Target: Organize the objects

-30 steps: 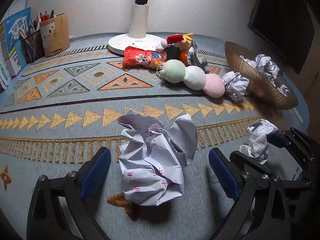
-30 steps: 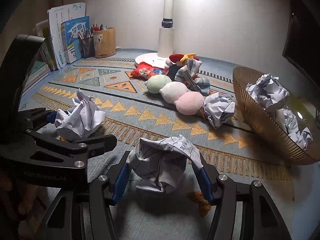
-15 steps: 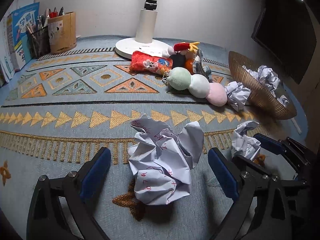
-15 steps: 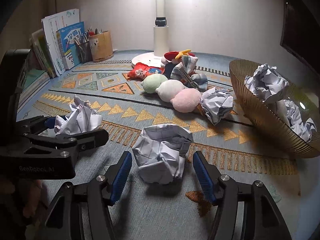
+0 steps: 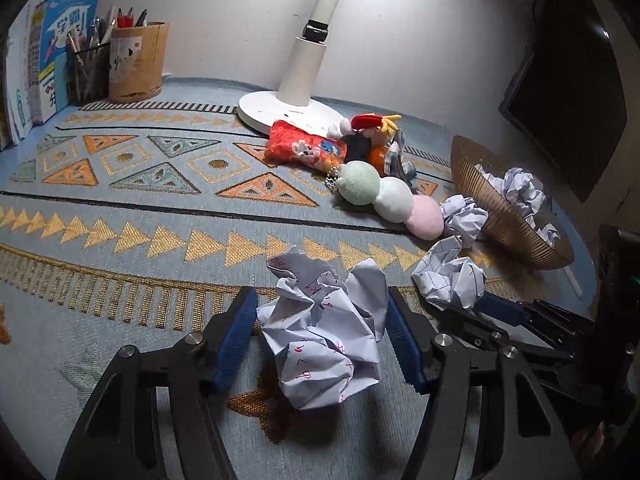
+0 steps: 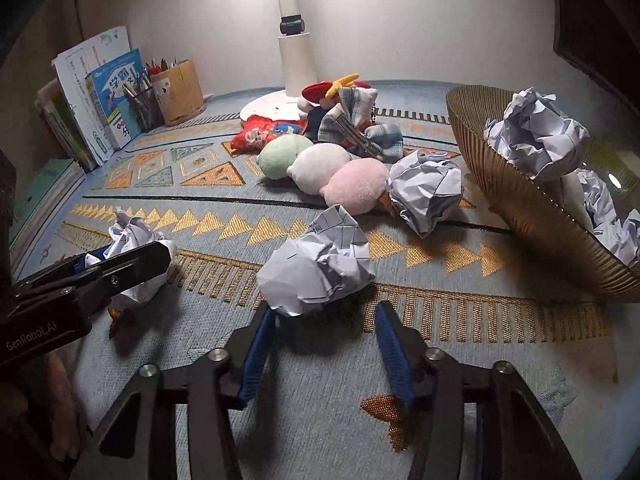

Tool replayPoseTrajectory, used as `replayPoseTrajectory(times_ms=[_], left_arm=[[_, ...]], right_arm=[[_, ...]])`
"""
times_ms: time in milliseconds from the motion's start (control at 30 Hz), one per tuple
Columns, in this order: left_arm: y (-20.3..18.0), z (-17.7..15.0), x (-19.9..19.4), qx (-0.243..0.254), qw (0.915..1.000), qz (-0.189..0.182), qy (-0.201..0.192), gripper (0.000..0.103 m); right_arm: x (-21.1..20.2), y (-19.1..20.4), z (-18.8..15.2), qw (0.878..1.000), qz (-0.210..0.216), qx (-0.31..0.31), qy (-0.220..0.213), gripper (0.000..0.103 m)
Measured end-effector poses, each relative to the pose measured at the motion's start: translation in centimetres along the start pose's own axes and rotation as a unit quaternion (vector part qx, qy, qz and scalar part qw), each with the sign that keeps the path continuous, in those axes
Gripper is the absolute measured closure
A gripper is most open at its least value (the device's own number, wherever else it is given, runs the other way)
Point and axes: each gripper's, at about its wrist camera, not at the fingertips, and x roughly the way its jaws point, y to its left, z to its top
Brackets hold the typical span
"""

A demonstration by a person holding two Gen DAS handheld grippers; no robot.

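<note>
My left gripper [image 5: 320, 312] is shut on a crumpled paper ball with red writing [image 5: 324, 332], its blue pads pressing both sides; it also shows in the right wrist view [image 6: 136, 256]. My right gripper [image 6: 324, 320] is shut on a crumpled grid-lined paper ball [image 6: 320, 268], held at the fingertips above the rug; it also shows in the left wrist view [image 5: 450, 280]. A third paper ball [image 6: 426, 192] lies beside the gold ribbed bowl [image 6: 532, 216], which holds more crumpled paper [image 6: 540, 128].
A three-ball plush [image 6: 316, 172], a red pouch [image 5: 306, 148] and other soft toys lie by the white lamp base [image 5: 288, 114]. A pen holder [image 5: 136, 60] and books [image 6: 100, 96] stand at the back left. A dark monitor [image 5: 568, 92] stands at the right.
Both grippers have closed on their paper balls. The right one has lifted its ball off the rug. The left gripper has tilted upward.
</note>
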Motion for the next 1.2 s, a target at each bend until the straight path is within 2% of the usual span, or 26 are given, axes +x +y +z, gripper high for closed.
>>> replayPoseTrajectory(times_ms=[67, 133, 167, 200, 267, 433, 567, 600, 633, 667, 700, 733, 933, 1033, 1133, 1200], left_arm=[[0.1, 0.0, 0.0, -0.003, 1.0, -0.002, 0.001, 0.041], [0.1, 0.0, 0.1, -0.003, 1.0, -0.002, 0.002, 0.041], [0.0, 0.0, 0.1, -0.003, 1.0, -0.002, 0.003, 0.041], [0.1, 0.0, 0.2, -0.003, 1.0, -0.003, 0.004, 0.041], [0.1, 0.0, 0.2, -0.004, 1.0, -0.006, 0.005, 0.041], [0.2, 0.0, 0.2, -0.006, 0.9999, -0.007, 0.005, 0.04], [0.0, -0.1, 0.4, -0.001, 0.9999, -0.008, 0.01, 0.04], [0.0, -0.1, 0.3, -0.001, 0.9999, -0.007, 0.01, 0.04], [0.0, -0.1, 0.3, -0.001, 0.9999, -0.007, 0.009, 0.04], [0.1, -0.1, 0.3, -0.003, 1.0, -0.005, 0.008, 0.039], [0.1, -0.1, 0.1, -0.005, 1.0, -0.003, 0.003, 0.039], [0.3, -0.1, -0.1, -0.008, 1.0, -0.004, -0.002, 0.04], [1.0, 0.0, -0.6, -0.028, 0.9995, -0.002, -0.016, 0.042], [1.0, 0.0, -0.7, -0.03, 0.9993, 0.012, -0.02, 0.042], [1.2, -0.1, -1.2, -0.042, 0.9979, 0.038, -0.033, 0.042], [0.6, -0.2, -1.5, -0.033, 0.9976, 0.046, -0.04, 0.045]], right_arm=[[-0.5, -0.1, -0.1, 1.0, 0.004, 0.001, -0.014, 0.072], [-0.2, -0.3, -0.1, 1.0, 0.021, 0.006, -0.003, 0.071], [0.4, -0.5, -0.2, 0.999, 0.037, 0.013, 0.019, 0.064], [0.2, -0.5, -0.1, 0.999, 0.051, 0.012, 0.012, 0.06], [0.1, -0.5, -0.1, 0.998, 0.045, 0.023, 0.025, 0.0], [1.3, -0.9, 1.0, 0.998, 0.02, 0.047, 0.043, 0.0], [2.8, -0.5, 2.4, 0.997, -0.016, 0.067, 0.04, 0.0], [2.9, -0.3, 2.6, 0.997, -0.019, 0.067, 0.032, 0.004], [2.8, -0.2, 2.6, 0.997, -0.022, 0.065, 0.023, 0.019], [2.8, -0.1, 2.6, 0.998, -0.019, 0.062, 0.016, 0.038], [2.7, 0.0, 2.4, 0.998, -0.018, 0.058, 0.014, 0.043], [2.5, -0.1, 2.3, 0.998, -0.009, 0.058, 0.009, 0.049], [1.4, -0.6, 1.9, 0.997, 0.019, 0.068, -0.013, 0.05], [-0.6, -1.2, 0.8, 0.995, 0.064, 0.079, -0.02, 0.05], [-3.1, -5.1, -1.7, 0.982, 0.116, 0.147, -0.031, 0.05], [-5.0, -8.2, -2.2, 0.973, 0.141, 0.176, -0.044, 0.05]])
